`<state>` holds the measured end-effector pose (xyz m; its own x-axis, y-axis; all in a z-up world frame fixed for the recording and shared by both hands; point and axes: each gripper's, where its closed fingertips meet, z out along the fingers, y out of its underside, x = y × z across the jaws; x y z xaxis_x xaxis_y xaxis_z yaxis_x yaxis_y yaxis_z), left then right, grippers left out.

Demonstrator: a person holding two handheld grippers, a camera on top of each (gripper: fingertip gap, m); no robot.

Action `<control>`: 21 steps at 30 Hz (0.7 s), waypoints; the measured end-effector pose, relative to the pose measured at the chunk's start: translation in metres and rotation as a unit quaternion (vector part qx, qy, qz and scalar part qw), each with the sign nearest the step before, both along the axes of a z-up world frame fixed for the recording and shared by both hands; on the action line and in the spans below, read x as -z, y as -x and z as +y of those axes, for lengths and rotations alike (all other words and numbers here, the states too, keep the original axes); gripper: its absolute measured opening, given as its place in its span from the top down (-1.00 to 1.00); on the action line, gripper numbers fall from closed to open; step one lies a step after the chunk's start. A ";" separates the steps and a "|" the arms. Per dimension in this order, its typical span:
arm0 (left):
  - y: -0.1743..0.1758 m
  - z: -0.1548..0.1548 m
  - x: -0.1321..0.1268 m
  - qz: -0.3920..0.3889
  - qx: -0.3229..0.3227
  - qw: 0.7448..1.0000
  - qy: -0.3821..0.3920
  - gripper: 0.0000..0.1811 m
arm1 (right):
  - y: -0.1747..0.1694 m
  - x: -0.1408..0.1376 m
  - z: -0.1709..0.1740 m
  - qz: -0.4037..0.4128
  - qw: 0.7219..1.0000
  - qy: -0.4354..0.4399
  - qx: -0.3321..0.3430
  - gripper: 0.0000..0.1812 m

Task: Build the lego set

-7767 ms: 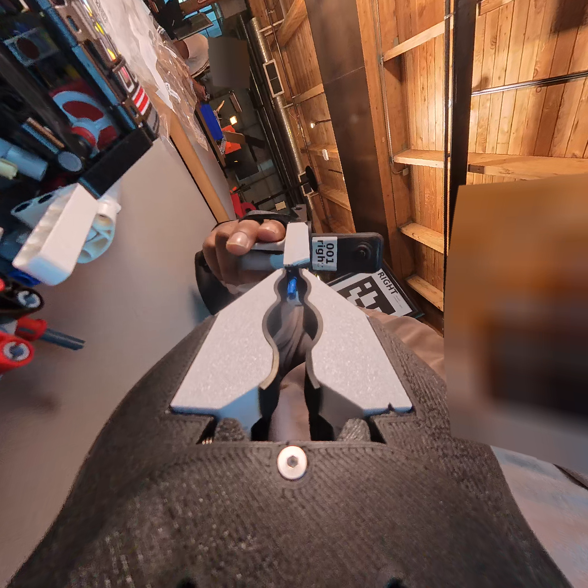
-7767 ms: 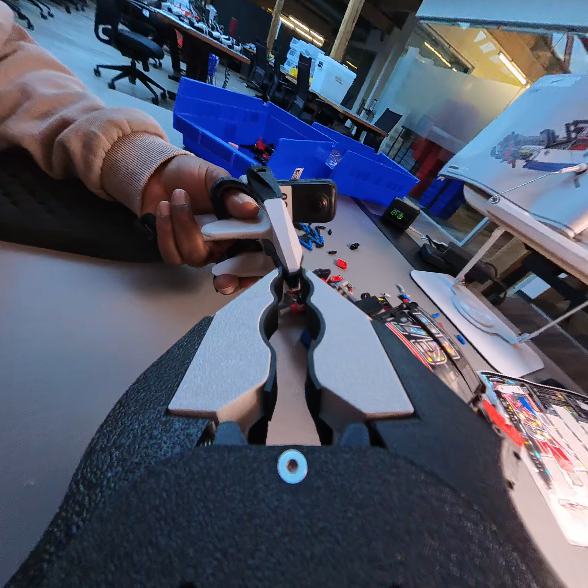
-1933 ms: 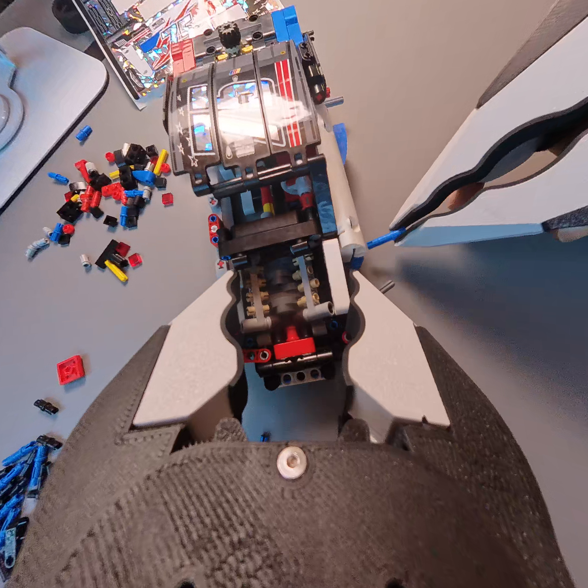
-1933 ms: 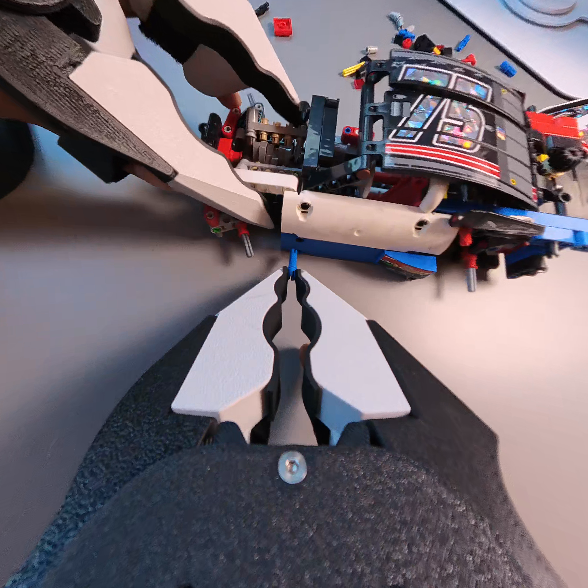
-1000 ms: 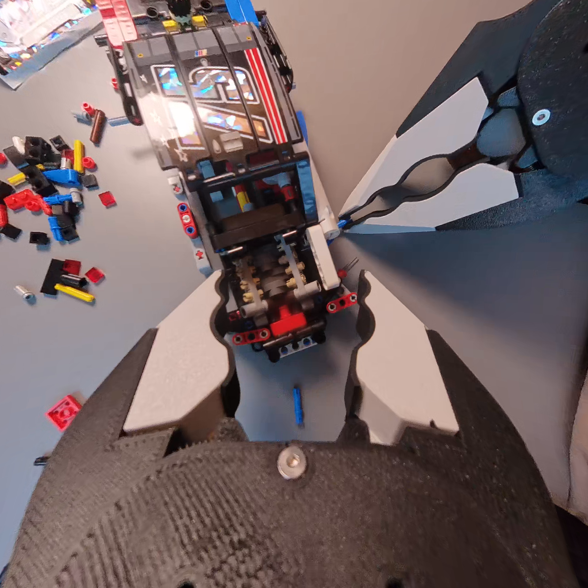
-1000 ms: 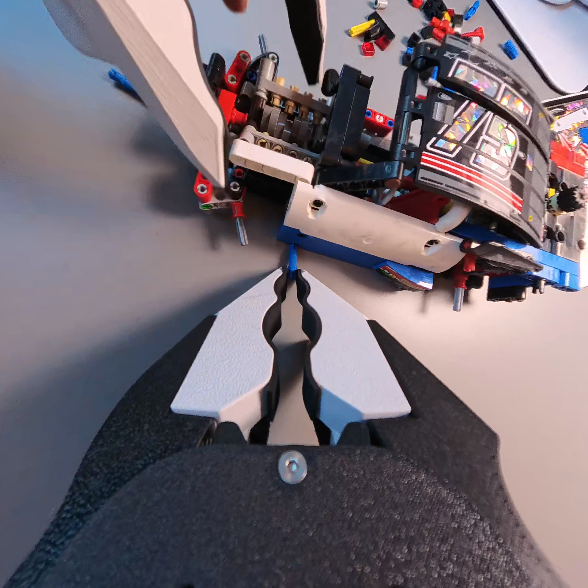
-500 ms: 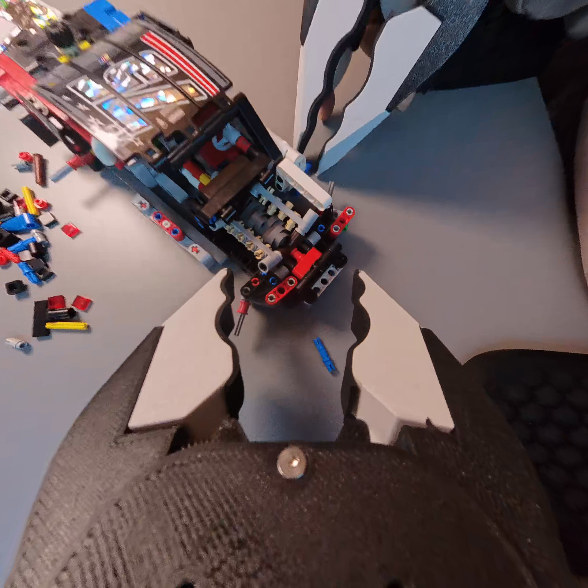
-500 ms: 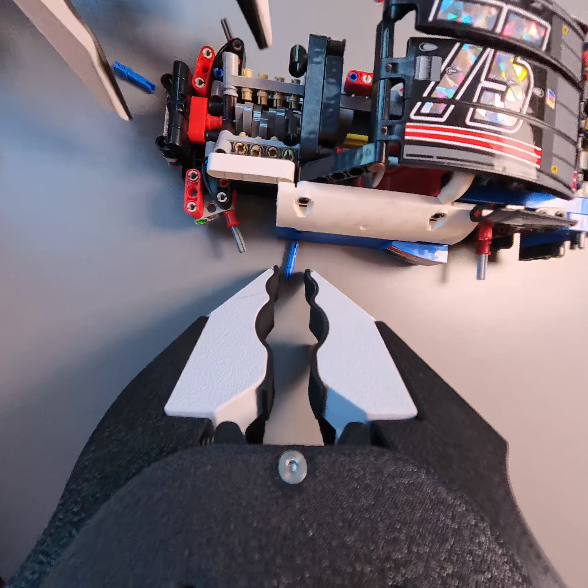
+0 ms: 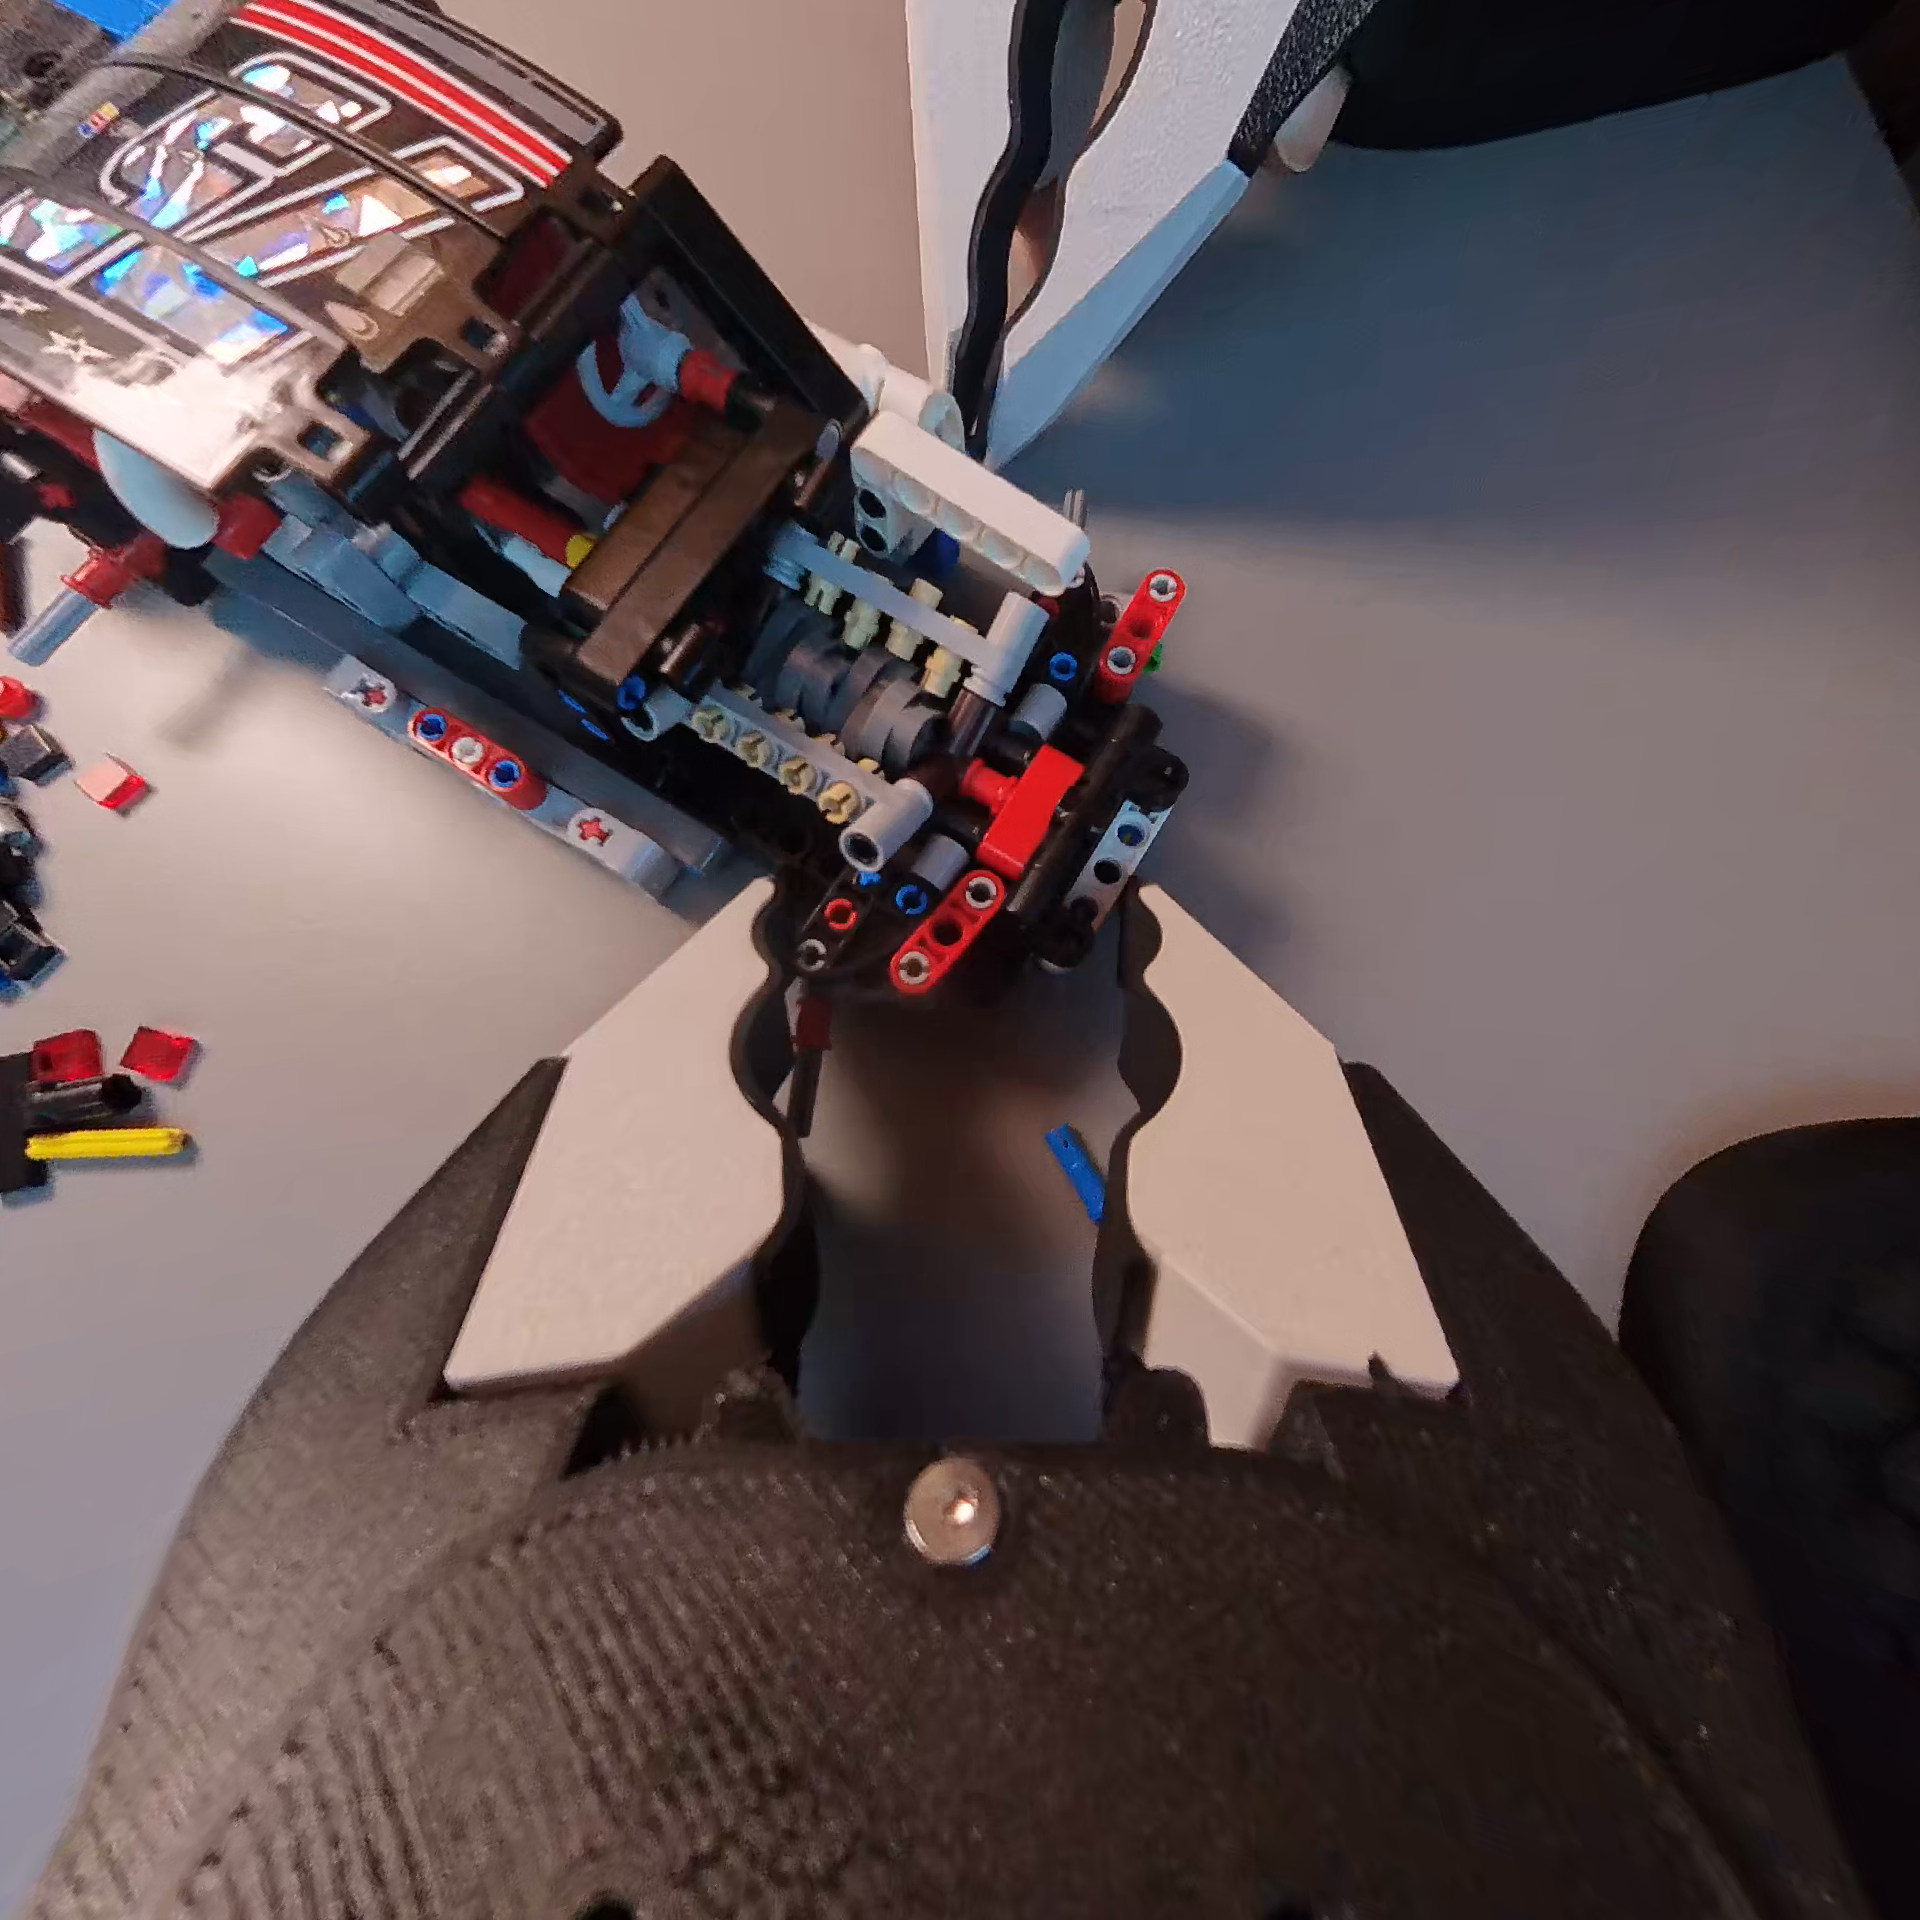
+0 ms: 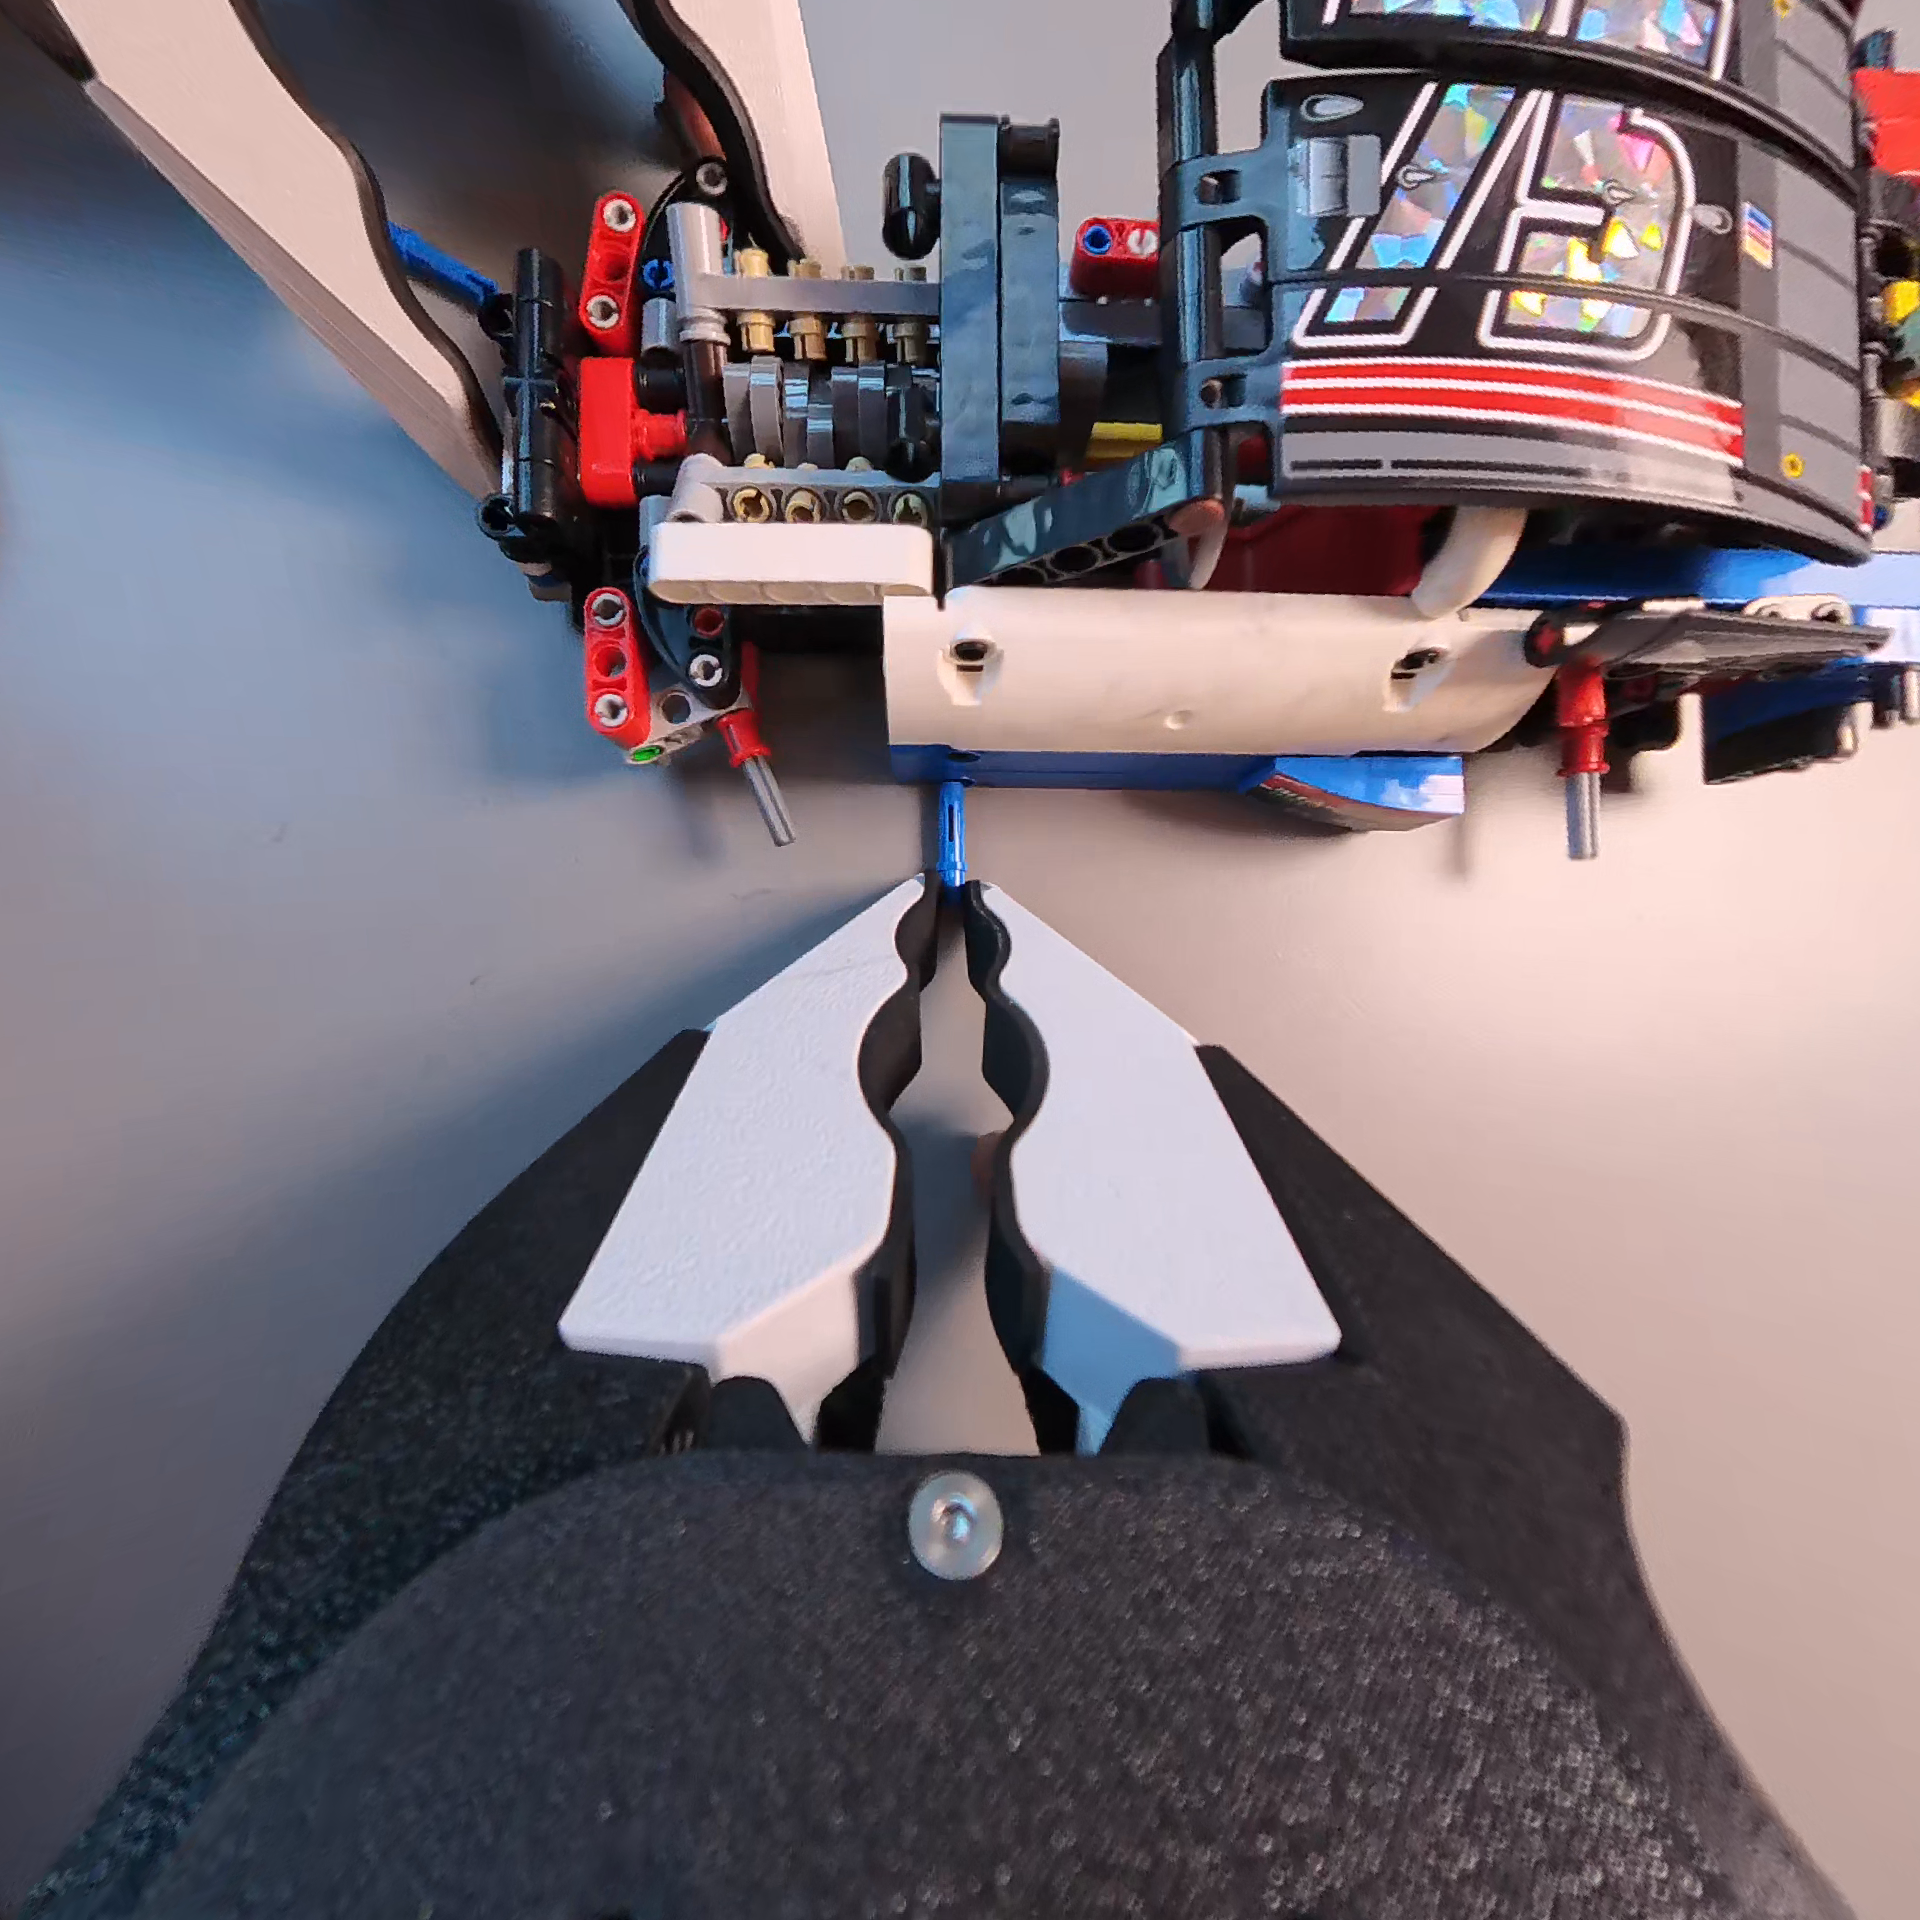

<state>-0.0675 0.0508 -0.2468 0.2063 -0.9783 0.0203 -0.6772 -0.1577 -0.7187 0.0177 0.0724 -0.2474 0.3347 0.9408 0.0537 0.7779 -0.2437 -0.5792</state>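
Note:
The lego car (image 9: 436,343), black-roofed with white side panels and an open engine bay, lies on the grey table (image 9: 1558,623). My left gripper (image 9: 951,914) has its jaws around the car's rear corner, and both fingers touch it. It also shows at the top left of the right wrist view (image 10: 644,353). My right gripper (image 10: 948,891) is shut on a blue pin (image 10: 951,826). The pin's far end sits in the blue side beam (image 10: 1091,771) under the white panel (image 10: 1195,675). The right gripper shows in the left wrist view (image 9: 982,436) behind the car.
A loose blue pin (image 9: 1075,1174) lies on the table between my left fingers. Small red, black and yellow pieces (image 9: 83,1101) lie scattered at the left. A black pad (image 9: 1787,1351) sits at the right table edge. Tip to tip, the grippers are about 10 centimetres apart.
My left gripper let go of the car's rear, swung round, and has closed in on the rear corner. My right gripper opened off the blue pin half a second ago and is shut on it again.

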 end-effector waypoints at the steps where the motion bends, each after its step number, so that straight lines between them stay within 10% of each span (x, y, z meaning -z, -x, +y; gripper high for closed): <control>1: 0.000 0.000 0.000 0.000 -0.001 1.000 -0.007 0.32 | 0.000 0.000 0.000 0.004 1.000 -0.004 0.002 0.98; 21: -0.001 -0.003 0.000 -0.015 0.014 0.999 -0.025 0.38 | -0.003 -0.001 0.005 0.007 0.996 -0.062 -0.065 0.98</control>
